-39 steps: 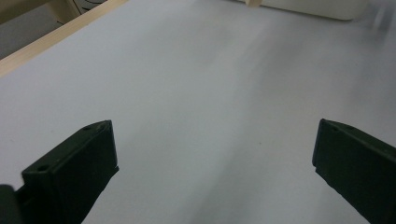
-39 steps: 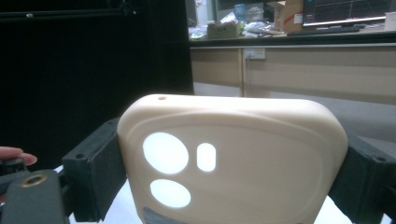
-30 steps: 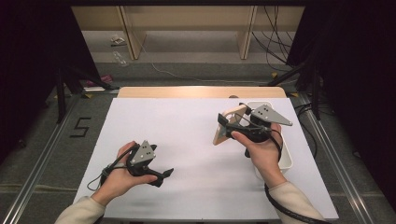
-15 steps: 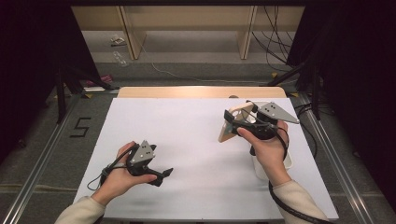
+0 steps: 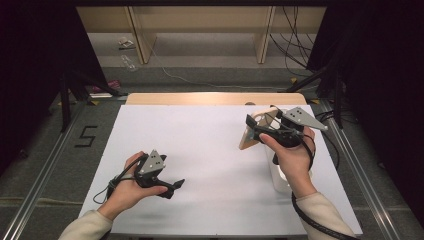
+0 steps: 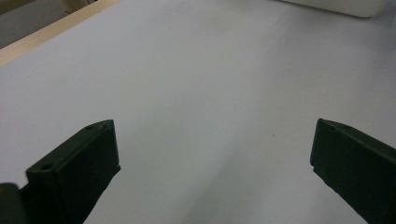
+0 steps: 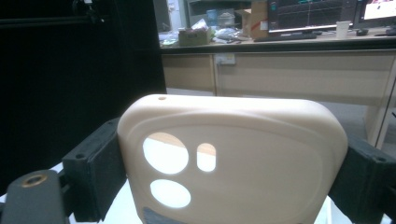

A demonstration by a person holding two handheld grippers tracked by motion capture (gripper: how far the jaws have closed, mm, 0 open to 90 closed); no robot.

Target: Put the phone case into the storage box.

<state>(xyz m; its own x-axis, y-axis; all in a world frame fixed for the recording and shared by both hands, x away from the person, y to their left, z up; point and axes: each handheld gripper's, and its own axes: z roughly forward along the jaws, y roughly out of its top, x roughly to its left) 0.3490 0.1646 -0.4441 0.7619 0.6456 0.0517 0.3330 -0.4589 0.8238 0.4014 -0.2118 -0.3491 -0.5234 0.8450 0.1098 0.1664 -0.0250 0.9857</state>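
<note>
The right tongs [image 5: 248, 121] pinch a cream phone case [image 7: 233, 158] by its two long sides and hold it up above the white tabletop [image 5: 210, 150]. The case stands upright between the two black jaws, with its camera holes low on one side. A white box [image 5: 280, 177] sits just under the right hand [image 5: 292, 155]. The left tongs [image 5: 177, 185] are spread wide, with nothing between them, low over the bare tabletop, well apart from the case.
</note>
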